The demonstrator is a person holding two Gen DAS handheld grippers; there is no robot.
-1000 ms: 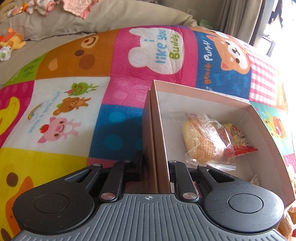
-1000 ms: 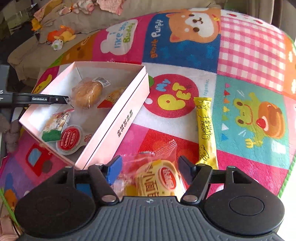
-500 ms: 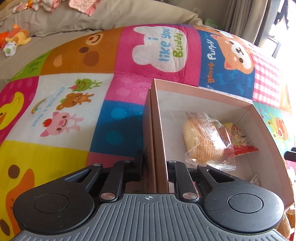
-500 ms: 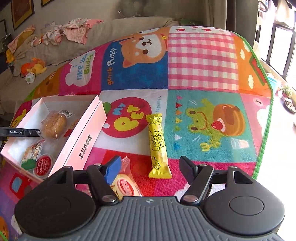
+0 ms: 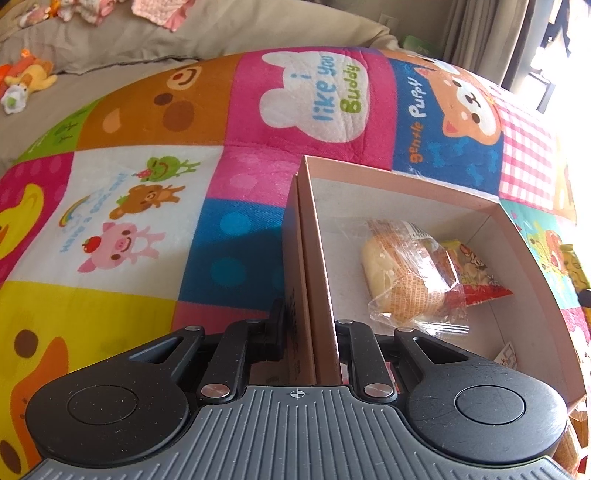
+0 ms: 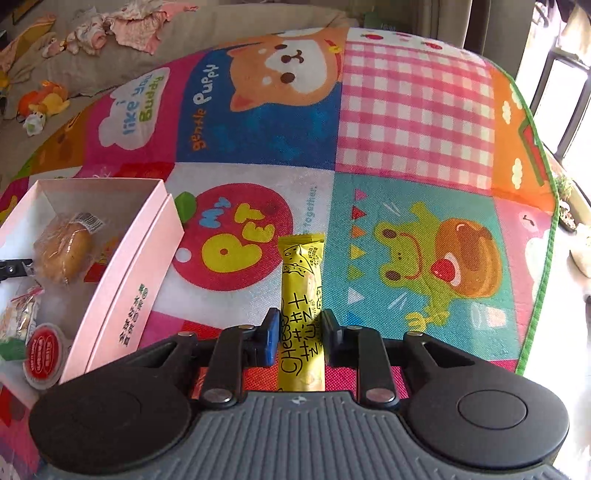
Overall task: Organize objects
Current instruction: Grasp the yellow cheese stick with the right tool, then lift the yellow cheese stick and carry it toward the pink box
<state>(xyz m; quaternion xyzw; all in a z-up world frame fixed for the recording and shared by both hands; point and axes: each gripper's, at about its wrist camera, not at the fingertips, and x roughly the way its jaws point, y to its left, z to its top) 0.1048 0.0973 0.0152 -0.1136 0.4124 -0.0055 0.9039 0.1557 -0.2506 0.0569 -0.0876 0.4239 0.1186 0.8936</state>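
Right gripper (image 6: 297, 334) hides yellow packet's (image 6: 301, 280) near end.

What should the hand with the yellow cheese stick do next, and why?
Probably lift it toward the pink box. The right gripper, whose jaws have just closed, pinches the yellow cheese stick, still flat on the mat; the left gripper steadies the box's wall.

Patchwork play mat (image 6: 413, 110) covers the floor: shiba "gentle Puppy" panel (image 6: 284, 66), pink gingham, frog panel (image 6: 424, 254), apple "My Pet" panel (image 6: 229, 236), "i like you Buddy" cloud (image 5: 317, 96). Beige sofa (image 5: 110, 40) behind the mat, with pink clothes (image 6: 136, 22) piled on it. Orange plush toy (image 6: 44, 99) near the mat's far-left edge, curtains (image 5: 480, 33) at back right
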